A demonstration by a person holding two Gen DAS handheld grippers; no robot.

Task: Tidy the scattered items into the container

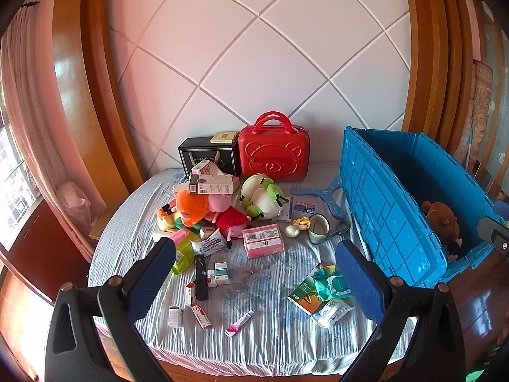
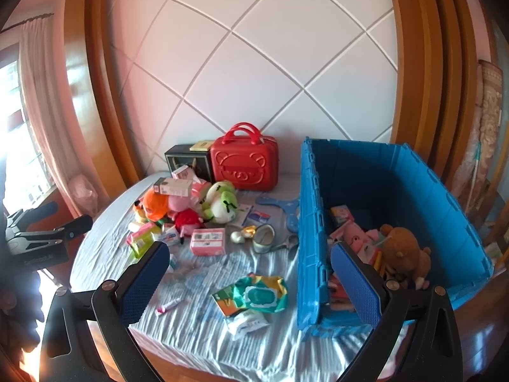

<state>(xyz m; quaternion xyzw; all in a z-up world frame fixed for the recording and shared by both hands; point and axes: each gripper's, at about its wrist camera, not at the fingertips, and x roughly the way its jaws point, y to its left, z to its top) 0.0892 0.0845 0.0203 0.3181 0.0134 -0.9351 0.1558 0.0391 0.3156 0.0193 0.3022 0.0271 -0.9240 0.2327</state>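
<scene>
A blue plastic crate (image 1: pixel 394 210) (image 2: pixel 311 242) stands at the right of the bed and holds a brown teddy bear (image 2: pixel 402 251) (image 1: pixel 442 219), a pink plush and small boxes. Scattered on the striped sheet are plush toys (image 1: pixel 203 207) (image 2: pixel 178 207), a pink box (image 1: pixel 263 240) (image 2: pixel 208 241), a green wipes pack (image 1: pixel 332 283) (image 2: pixel 259 294), a black remote (image 1: pixel 201 277), small medicine boxes (image 1: pixel 221 273) and a pink tube (image 1: pixel 239 323) (image 2: pixel 168 306). My left gripper (image 1: pixel 254 283) is open and empty above the bed's near edge. My right gripper (image 2: pixel 251 283) is open and empty, its right finger over the crate's near corner.
A red bear-faced case (image 1: pixel 274 156) (image 2: pixel 245 164) and a black box (image 1: pixel 208 156) (image 2: pixel 187 159) stand against the quilted headboard. A tin cup (image 1: pixel 319 227) (image 2: pixel 264 238) and a blue boomerang-shaped piece (image 1: pixel 324 194) (image 2: pixel 283 207) lie beside the crate. Wooden floor lies below the bed edge.
</scene>
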